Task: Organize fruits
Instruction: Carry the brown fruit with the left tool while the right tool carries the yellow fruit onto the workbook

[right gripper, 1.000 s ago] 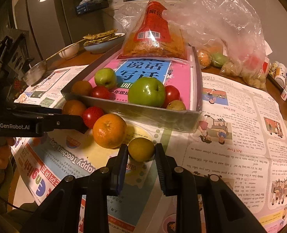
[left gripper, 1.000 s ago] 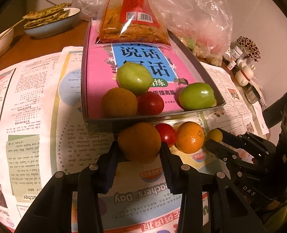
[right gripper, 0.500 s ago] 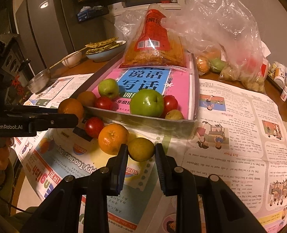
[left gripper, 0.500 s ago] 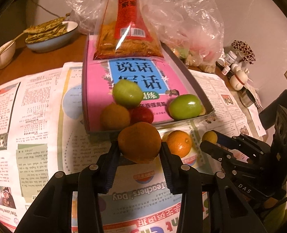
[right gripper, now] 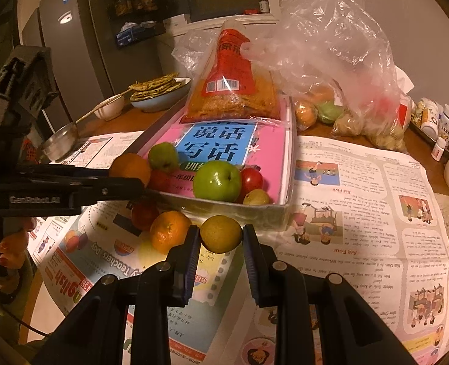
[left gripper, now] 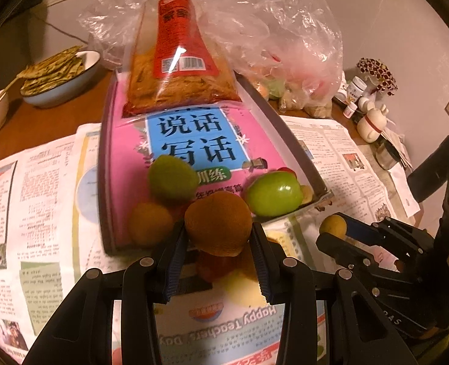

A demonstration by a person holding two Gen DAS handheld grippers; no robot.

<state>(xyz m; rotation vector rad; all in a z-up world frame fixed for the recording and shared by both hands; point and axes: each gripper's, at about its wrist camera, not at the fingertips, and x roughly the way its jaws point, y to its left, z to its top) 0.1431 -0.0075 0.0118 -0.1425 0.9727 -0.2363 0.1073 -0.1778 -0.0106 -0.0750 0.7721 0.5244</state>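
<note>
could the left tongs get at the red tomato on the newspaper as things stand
Probably not yet: the left tongs are shut on a brown-orange fruit, so the red tomato beneath them can't be gripped until that fruit goes into the tray.

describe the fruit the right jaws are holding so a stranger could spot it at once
Find the grey tray with the pink book on the newspaper. Just in front of its near wall, the right gripper clamps a small yellow-green round fruit. It is duller and smaller than the bright orange tangerine beside it.

The left gripper (left gripper: 218, 237) clamps an orange (left gripper: 218, 222) above the tray's (left gripper: 288, 140) near edge; the right gripper (left gripper: 335, 232) pinches a yellow fruit (left gripper: 332, 225).
</note>
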